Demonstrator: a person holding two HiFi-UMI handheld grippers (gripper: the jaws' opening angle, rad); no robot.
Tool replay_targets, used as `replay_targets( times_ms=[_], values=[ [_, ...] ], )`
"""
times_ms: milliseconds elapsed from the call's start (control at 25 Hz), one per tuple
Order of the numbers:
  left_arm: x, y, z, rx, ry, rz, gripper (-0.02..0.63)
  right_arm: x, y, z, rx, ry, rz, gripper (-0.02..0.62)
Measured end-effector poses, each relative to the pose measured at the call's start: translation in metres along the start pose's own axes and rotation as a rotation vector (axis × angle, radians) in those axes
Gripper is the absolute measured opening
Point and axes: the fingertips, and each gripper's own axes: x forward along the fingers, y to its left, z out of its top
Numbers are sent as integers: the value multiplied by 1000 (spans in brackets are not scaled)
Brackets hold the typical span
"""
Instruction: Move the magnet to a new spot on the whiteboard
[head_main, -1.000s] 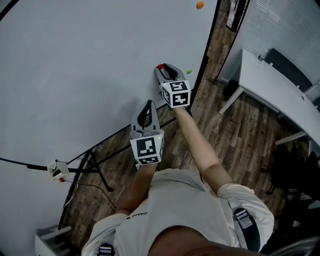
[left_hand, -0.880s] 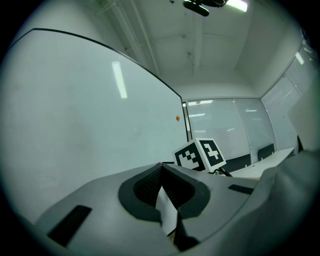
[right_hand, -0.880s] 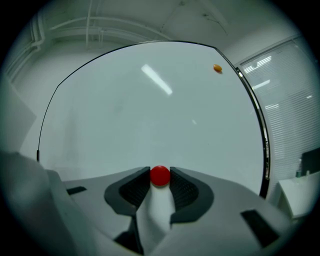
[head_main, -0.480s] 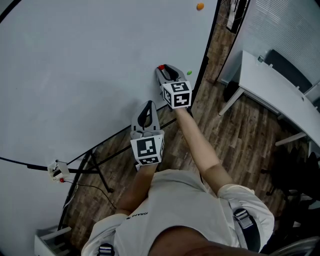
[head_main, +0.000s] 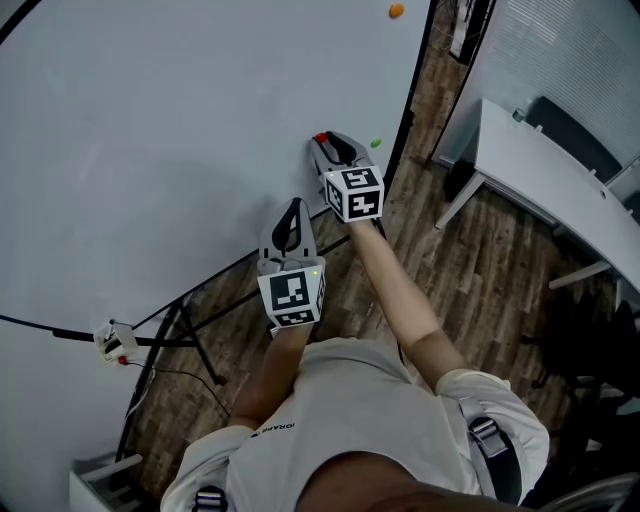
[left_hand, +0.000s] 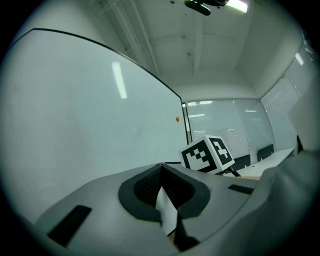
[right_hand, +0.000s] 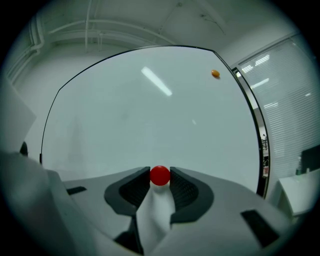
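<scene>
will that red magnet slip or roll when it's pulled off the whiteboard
The red magnet looks small, round and glossy, so it could squirt from the right tongs if pinched off-centre. It probably clings to the whiteboard and releases with a snap.

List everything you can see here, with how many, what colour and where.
whiteboard: one, white, filling the left of the head view
red magnet: one, red, on the whiteboard, low near its right edge
green magnet: one, green, near the whiteboard's right edge
orange magnet: one, orange, higher near that edge
desk: one, white, right
chair: one, dark, beside the desk
left gripper: one, grey, jaws shut, empty
right gripper: one, grey, shut on the red magnet
</scene>
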Motion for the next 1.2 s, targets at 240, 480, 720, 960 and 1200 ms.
replay_targets(
  times_ms=[240,480,720,960,1200],
  values=[
    [1,-2,3,0,-3,-3,2,-8,-1,-1,2,3,-8,130],
    [3,-2,4,-2,1,-11,2,-17,6,2,3,-6,0,130],
    [4,-1,3,2,4,-15,2,-22,9,-3,16,2,-1,130],
    [6,1,1,0,4,-10,2,-34,15,-1,3,-6,4,130],
    [8,1,-1,2,8,-9,2,-41,17,1,5,-16,1,130]
  ],
)
